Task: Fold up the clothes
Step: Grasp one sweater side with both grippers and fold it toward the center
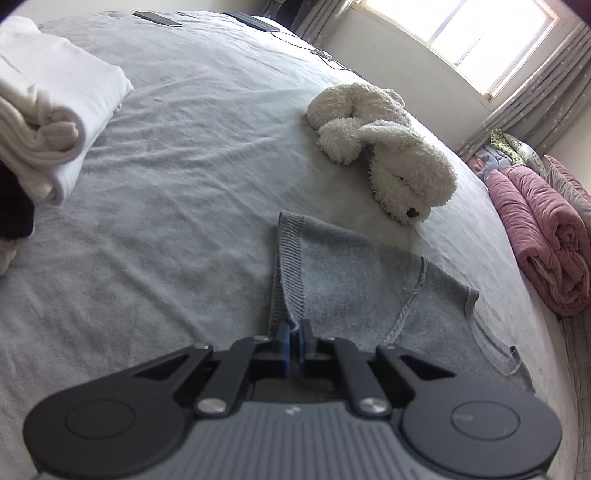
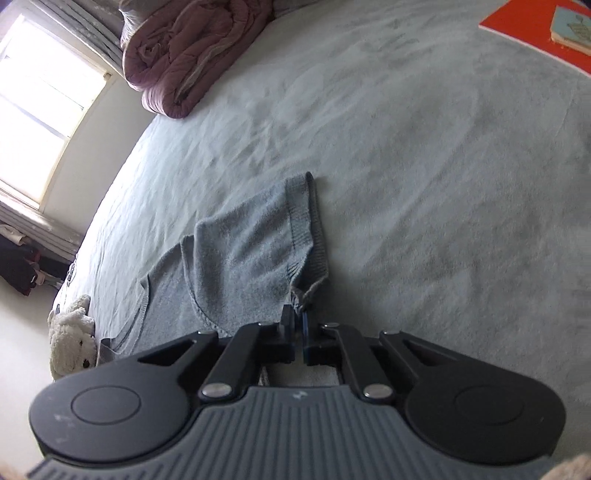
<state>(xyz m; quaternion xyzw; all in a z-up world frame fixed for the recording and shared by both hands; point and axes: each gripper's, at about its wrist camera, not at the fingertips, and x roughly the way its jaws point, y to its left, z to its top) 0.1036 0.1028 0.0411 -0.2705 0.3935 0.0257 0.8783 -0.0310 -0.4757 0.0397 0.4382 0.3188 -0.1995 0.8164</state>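
A grey knitted garment [image 1: 354, 284] lies on the pale grey bed sheet [image 1: 166, 177]. In the left wrist view my left gripper [image 1: 294, 328] is shut on the garment's ribbed hem corner, and the cloth rises into the blue pads. In the right wrist view the same garment [image 2: 243, 251] spreads to the left, and my right gripper [image 2: 298, 314] is shut on its bunched ribbed edge. The part of the garment under each gripper body is hidden.
A white plush dog [image 1: 384, 147] lies beyond the garment. Folded white clothes [image 1: 48, 110] are stacked at the far left. A rolled pink quilt [image 1: 543, 236] lies at the bed's right edge. An orange book [image 2: 543, 26] rests at the far right. A window [image 1: 476, 33] is behind.
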